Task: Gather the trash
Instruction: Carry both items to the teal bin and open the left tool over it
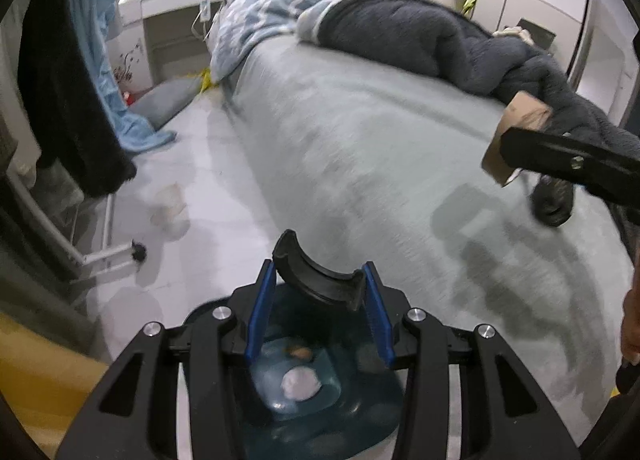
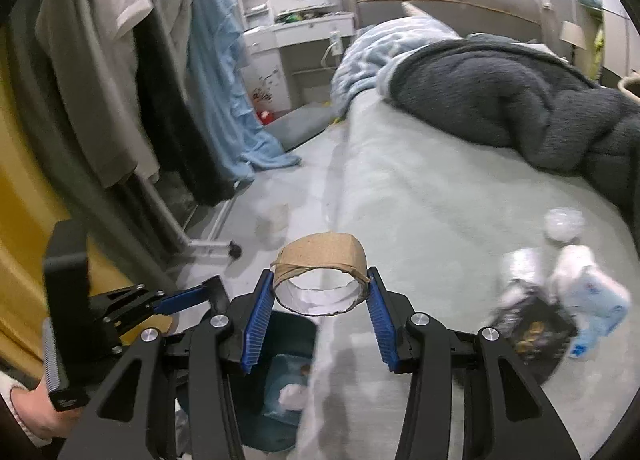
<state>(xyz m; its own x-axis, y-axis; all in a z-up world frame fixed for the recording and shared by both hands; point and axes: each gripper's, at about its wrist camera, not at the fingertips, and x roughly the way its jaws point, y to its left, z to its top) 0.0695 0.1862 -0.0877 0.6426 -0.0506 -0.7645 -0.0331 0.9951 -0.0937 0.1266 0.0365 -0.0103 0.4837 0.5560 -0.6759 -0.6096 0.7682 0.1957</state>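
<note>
My left gripper (image 1: 319, 266) is shut on a black curved plastic piece (image 1: 304, 272), held over a dark blue trash bin (image 1: 360, 400). A white crumpled wad (image 1: 301, 384) lies in the bin. My right gripper (image 2: 322, 280) is shut on a brown cardboard tape core (image 2: 320, 256), at the bed's edge just right of the bin (image 2: 288, 328). The left wrist view shows the right gripper (image 1: 528, 175) and its core (image 1: 516, 119) over the bed. In the right wrist view the left gripper (image 2: 208, 292) is low on the left. A black bag (image 2: 532, 332), white-blue packets (image 2: 592, 292) and a clear cup (image 2: 564, 223) lie on the bed.
A grey bed (image 1: 360, 147) fills the middle, with a dark fleece blanket (image 1: 420, 31) and a blue quilt (image 1: 260, 15). A clothes rack (image 2: 120, 79) with hanging garments stands on the left, its wheeled foot (image 1: 138, 252) near the bin. A clear cup (image 1: 172, 203) is on the floor.
</note>
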